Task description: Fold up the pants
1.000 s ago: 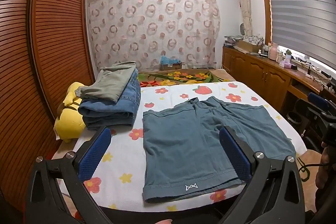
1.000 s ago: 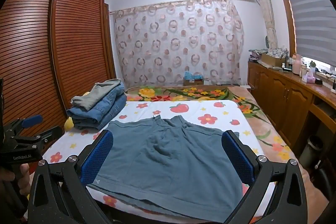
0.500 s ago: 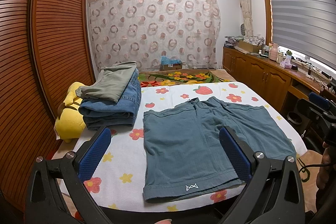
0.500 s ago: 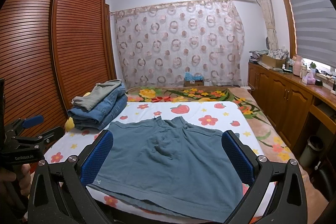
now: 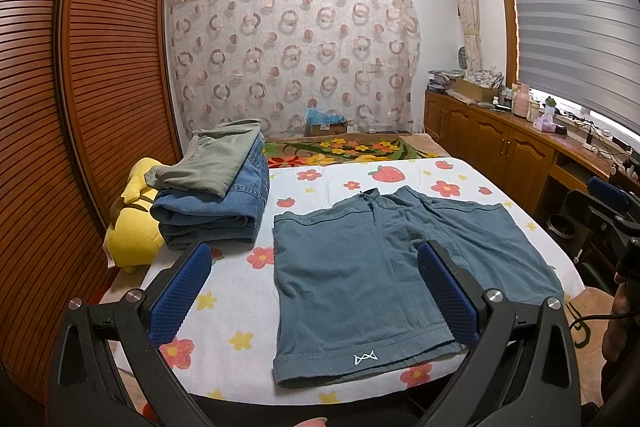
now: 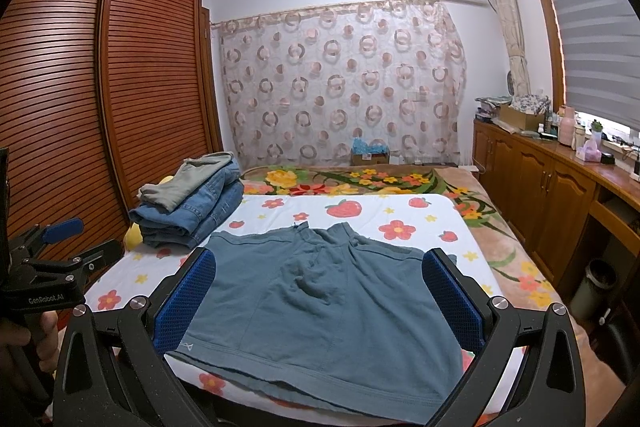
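You hold the left tongs (image 5: pixel 314 289) and right tongs (image 6: pixel 320 297) wide open, empty, because the shorts (image 5: pixel 384 267) ahead lie flat, unfolded, awaiting your grip.

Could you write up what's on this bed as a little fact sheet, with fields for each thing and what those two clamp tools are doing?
garment to fold: teal shorts, spread flat, unfolded
surface: flower-print sheet on the bed
folded pile: olive trousers on top of blue jeans
beside pile: yellow plush toy
left tool: open, holding nothing
right tool: open, holding nothing
fold progress: not started
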Demonstrator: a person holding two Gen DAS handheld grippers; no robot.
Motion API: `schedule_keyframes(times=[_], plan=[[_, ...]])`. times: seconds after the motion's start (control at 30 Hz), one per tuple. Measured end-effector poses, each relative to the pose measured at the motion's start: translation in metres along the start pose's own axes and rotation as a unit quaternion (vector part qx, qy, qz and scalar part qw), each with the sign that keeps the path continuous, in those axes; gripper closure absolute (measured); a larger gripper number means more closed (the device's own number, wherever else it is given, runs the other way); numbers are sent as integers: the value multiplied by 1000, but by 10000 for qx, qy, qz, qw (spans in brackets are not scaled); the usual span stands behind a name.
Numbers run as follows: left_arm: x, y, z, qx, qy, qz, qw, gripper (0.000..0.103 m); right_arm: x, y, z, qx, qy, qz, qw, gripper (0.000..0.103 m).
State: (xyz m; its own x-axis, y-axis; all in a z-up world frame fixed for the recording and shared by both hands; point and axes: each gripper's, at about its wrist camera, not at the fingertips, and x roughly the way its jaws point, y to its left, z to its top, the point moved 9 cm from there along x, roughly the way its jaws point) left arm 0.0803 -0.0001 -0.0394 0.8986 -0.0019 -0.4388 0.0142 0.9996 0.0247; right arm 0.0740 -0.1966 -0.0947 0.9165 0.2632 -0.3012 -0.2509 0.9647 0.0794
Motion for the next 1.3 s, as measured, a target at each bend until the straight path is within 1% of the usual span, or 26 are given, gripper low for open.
schedule_keyframes(times=[1.3], plan=[[1, 0, 1, -1, -50, -21, 10000, 0, -1, 1, 2, -26, -49, 17, 10000, 0]])
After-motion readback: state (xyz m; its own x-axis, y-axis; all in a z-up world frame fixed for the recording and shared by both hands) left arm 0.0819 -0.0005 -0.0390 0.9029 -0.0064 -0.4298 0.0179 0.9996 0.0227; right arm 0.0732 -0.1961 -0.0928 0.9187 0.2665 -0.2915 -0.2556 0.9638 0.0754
